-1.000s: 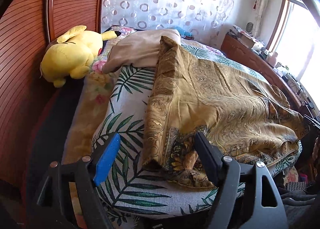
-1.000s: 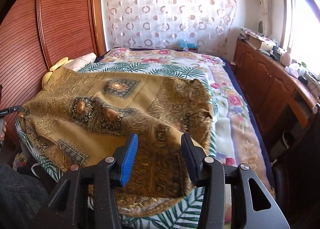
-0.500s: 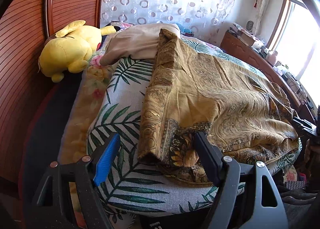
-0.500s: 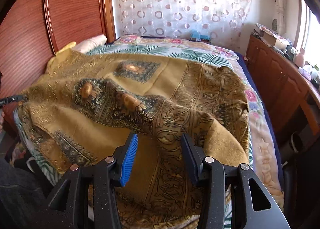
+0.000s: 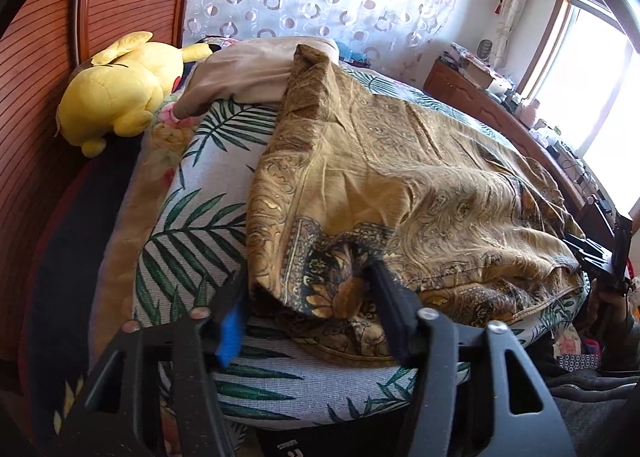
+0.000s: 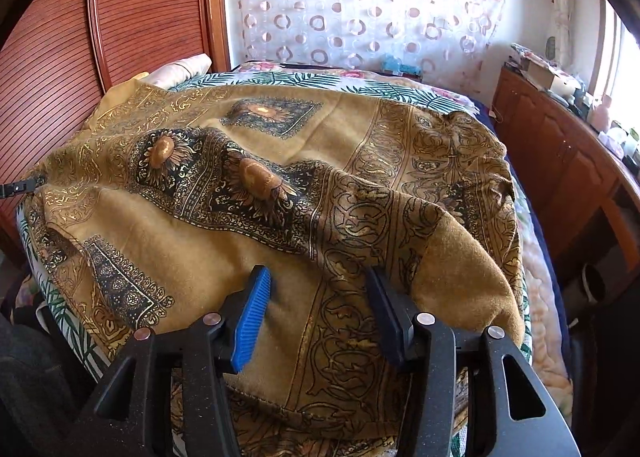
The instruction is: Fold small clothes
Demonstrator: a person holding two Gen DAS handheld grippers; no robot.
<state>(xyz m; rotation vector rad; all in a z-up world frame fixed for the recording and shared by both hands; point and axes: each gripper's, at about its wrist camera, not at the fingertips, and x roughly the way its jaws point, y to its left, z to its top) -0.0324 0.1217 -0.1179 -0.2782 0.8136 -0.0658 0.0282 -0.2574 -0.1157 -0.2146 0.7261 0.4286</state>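
Bed: palm-leaf cover, bearing everything below.

Golden garment: paisley print with sunflower medallions, spread across the near end of the bed, partly doubled over, rumpled along its near edge.

Left gripper: jaws wide, straddling the garment's near corner, cloth between the pads but not pinched.

Right gripper: jaws wide, hovering over the opposite end, a raised ridge of cloth between them.

Handling note: likely grasping step; close on one layer at each corner, then lift evenly so the fold lands flat.
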